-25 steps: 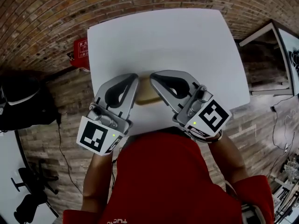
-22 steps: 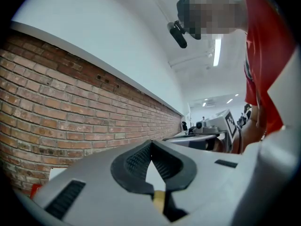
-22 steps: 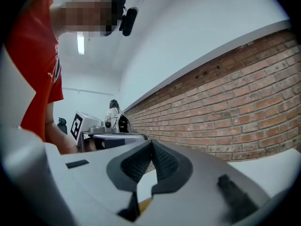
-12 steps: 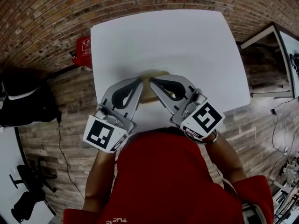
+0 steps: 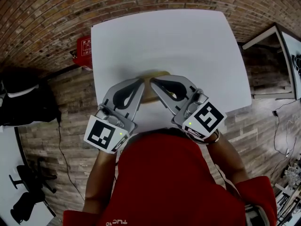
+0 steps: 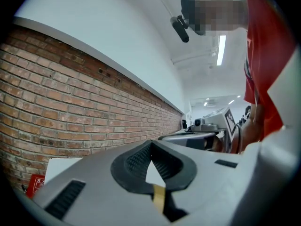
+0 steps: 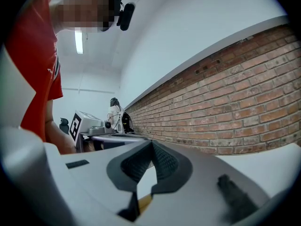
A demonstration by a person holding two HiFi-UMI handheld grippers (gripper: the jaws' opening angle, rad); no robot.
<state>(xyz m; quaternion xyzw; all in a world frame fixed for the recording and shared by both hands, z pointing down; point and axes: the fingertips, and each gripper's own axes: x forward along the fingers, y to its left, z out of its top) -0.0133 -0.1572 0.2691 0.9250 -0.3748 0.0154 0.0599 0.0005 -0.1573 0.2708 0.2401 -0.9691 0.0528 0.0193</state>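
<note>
Left tongs (image 5: 141, 83): ribbed black pads (image 6: 134, 161) meet at the tips. A thin tan sliver shows in the slot behind them, but I cannot tell whether it is pinched.
Right tongs (image 5: 151, 81): also closed tip to tip, with the same tan sliver low in the slot. Nothing shows between the tips themselves.
Tongs' stance: both slant inward, noses nearly touching over the middle of the near half of the table (image 5: 188, 41).
Tan piece (image 5: 147, 93): lies flat on the table right under both noses and is largely covered by them. A curved far edge peeks out past the right tongs.
Shape: low, thin and rounded at the visible edge. What it is cannot be told from here.
Surface: matt, pale tan, no gloss, so probably not slippery against rubber pads.
Likely handling: looks light and thin. It would probably flop or fold if lifted by one edge, and could tear or crease under a hard squeeze.
Where to hold: at the rim, one pair of tongs on each side and well apart, so it hangs level and does not sag in the middle.
Table top: smooth, plain white and hard. A flat piece will be awkward to get a pad under, so sliding a tip in at the edge seems wise.
Surroundings: brick floor (image 5: 47, 13) and a red box (image 5: 83, 48) beside the table's left corner.
</note>
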